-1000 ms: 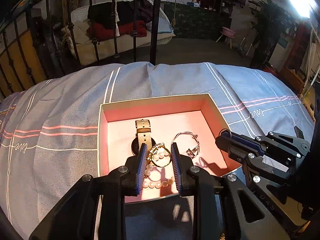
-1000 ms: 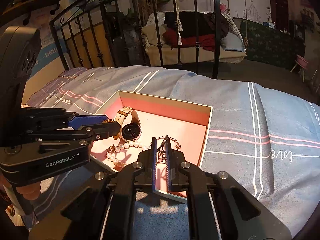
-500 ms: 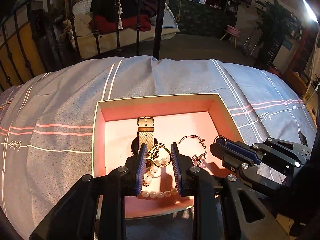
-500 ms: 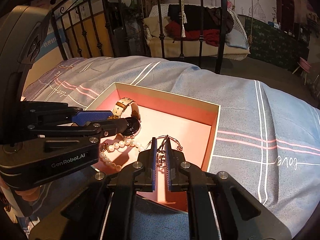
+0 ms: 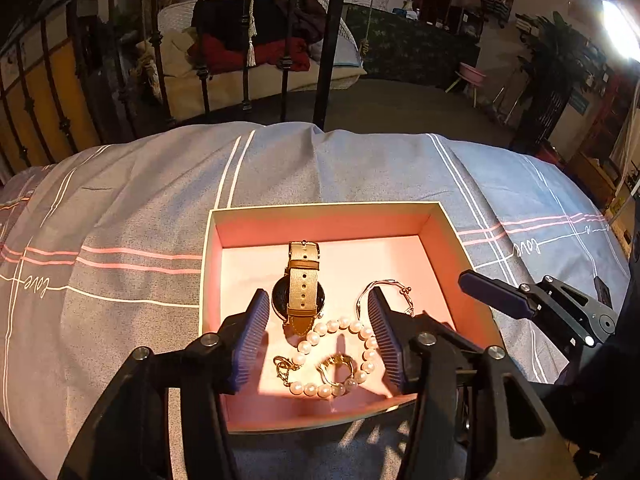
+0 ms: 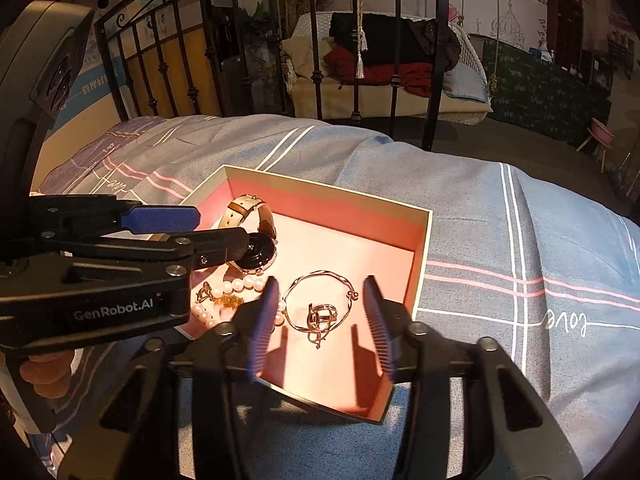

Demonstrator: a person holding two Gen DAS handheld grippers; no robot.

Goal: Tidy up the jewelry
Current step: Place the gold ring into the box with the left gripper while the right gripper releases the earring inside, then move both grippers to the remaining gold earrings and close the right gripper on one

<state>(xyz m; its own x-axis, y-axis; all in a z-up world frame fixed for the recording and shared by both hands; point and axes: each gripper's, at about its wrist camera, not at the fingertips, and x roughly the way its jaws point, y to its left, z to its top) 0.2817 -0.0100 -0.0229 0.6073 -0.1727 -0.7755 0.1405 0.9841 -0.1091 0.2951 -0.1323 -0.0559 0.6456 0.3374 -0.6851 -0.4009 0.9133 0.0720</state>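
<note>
While both tools hang over the near edge of the pink-lined box (image 5: 320, 222), the left gripper (image 5: 318, 338) stands released, its jaws spread wide and empty above the pearl bracelet (image 5: 340, 360) by the near wall. A small gold piece (image 5: 336, 364) lies inside the pearl loop. The watch (image 5: 302, 284) rests mid-floor, strap toward the far wall. The right gripper (image 6: 322, 322) is likewise released, jaws flanking but apart from the silver bangle (image 6: 320, 300) and ring (image 6: 320, 316) near the box's right wall. The box sits on the striped bedspread (image 5: 120, 208).
</note>
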